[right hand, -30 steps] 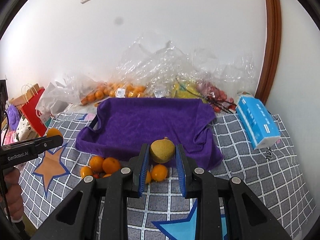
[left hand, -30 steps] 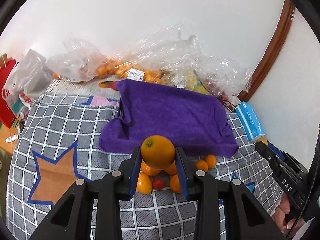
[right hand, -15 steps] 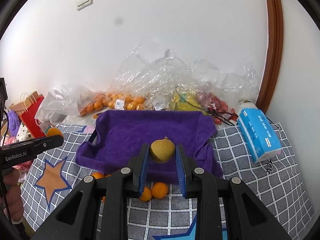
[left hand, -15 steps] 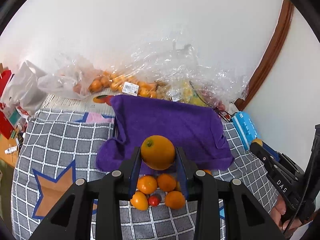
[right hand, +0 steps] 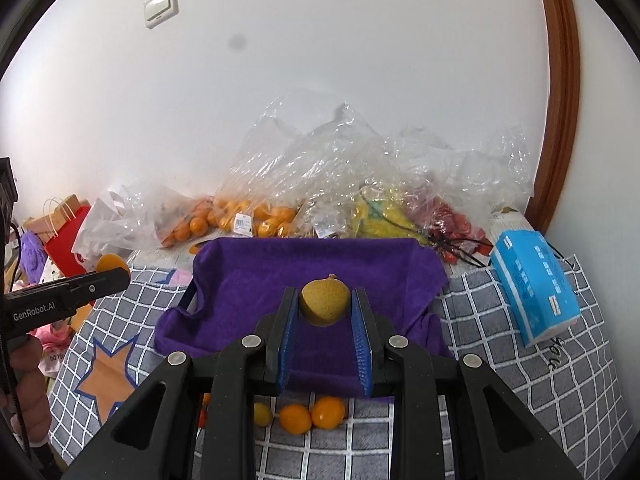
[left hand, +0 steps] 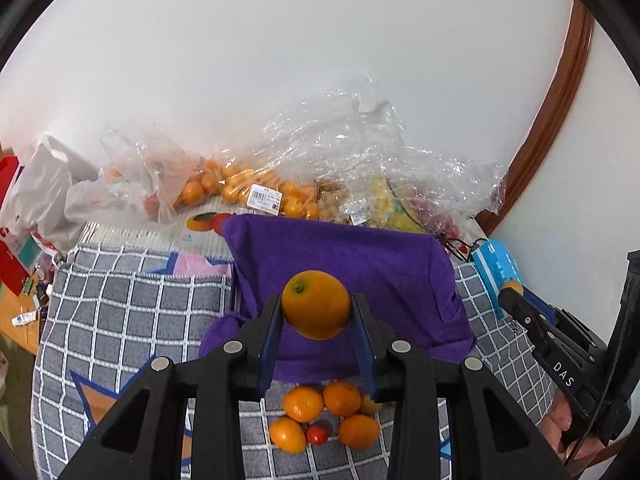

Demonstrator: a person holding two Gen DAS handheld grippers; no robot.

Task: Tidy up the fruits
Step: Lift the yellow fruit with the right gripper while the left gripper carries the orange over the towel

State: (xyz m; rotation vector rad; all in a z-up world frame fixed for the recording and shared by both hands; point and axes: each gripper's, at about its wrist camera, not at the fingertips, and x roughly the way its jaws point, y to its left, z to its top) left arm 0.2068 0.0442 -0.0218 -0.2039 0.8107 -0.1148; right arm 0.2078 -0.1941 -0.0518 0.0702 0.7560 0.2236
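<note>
My left gripper point(left hand: 316, 320) is shut on a large orange point(left hand: 316, 304) and holds it above the near edge of a tray covered with a purple cloth point(left hand: 360, 256). My right gripper point(right hand: 325, 312) is shut on a brownish-yellow pear point(right hand: 324, 303) and holds it above the same purple cloth point(right hand: 320, 264). Several small oranges point(left hand: 320, 404) and a red cherry tomato point(left hand: 317, 434) lie on the checked mat in front of the tray. They also show in the right wrist view point(right hand: 312, 416). The right gripper shows at the right in the left wrist view point(left hand: 532, 316).
Clear plastic bags of oranges point(right hand: 240, 216), yellow fruit point(right hand: 376, 216) and red fruit point(right hand: 452, 216) lie along the wall behind the tray. A blue tissue pack point(right hand: 536, 284) lies right of the tray. Red paper bags point(right hand: 66, 236) stand at the left. The grey checked mat point(left hand: 132, 312) covers the table.
Both grippers have risen and moved forward with their fruit, from above the loose oranges to over the near edge of the purple cloth.
</note>
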